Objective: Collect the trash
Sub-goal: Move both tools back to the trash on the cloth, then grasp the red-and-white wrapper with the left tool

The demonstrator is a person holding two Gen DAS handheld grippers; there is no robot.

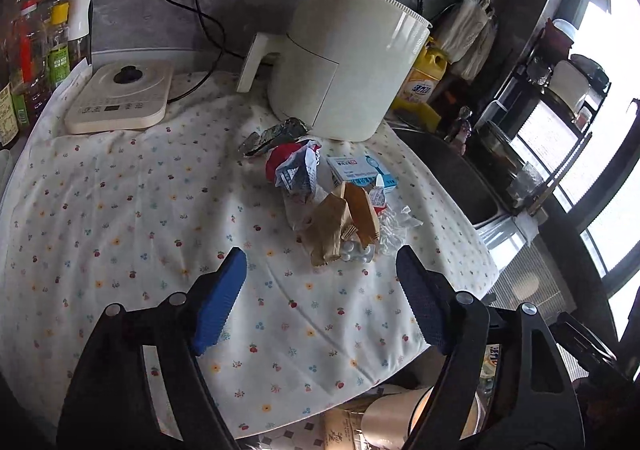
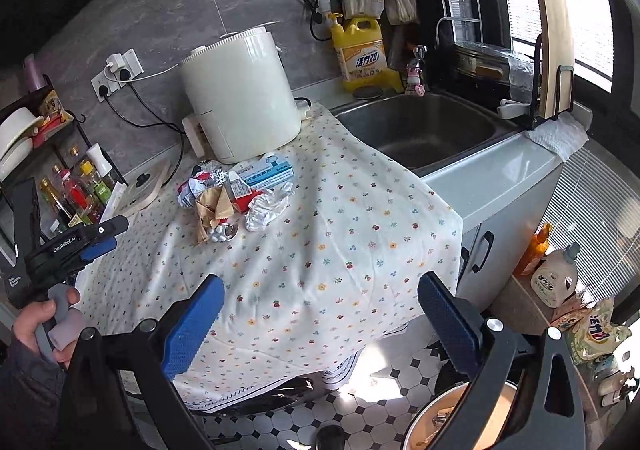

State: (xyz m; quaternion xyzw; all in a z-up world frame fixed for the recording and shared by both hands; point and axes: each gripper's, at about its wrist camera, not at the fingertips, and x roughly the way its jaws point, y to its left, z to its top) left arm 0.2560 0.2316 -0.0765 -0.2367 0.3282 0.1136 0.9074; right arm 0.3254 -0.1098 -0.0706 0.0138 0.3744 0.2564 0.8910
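A small heap of trash (image 1: pixel 336 205) is lying on the flowered tablecloth (image 1: pixel 120 217), just in front of the white air fryer (image 1: pixel 344 61). In the heap, a crumpled brown paper wrapper (image 1: pixel 340 226) is resting against a red-and-white crushed packet (image 1: pixel 296 165); a blue-and-white carton (image 1: pixel 360 169) is sitting beside the fryer's base, a scrap of foil (image 1: pixel 272 135) is touching that base, and clear crinkled plastic (image 2: pixel 266 205) and a blister strip of white pills (image 1: pixel 358 250) are lying on the side away from the fryer. Nothing is standing between the grippers and the heap.

The left gripper (image 1: pixel 320 274) is hanging near the heap, fingers spread wide and holding nothing. The right gripper (image 2: pixel 320 298) is hanging farther from the fryer, over the cloth's edge, jaws likewise gaping and empty.

Beside the fryer a steel sink (image 2: pixel 420 125) is sitting, with a yellow detergent bottle (image 2: pixel 362 53) behind it.
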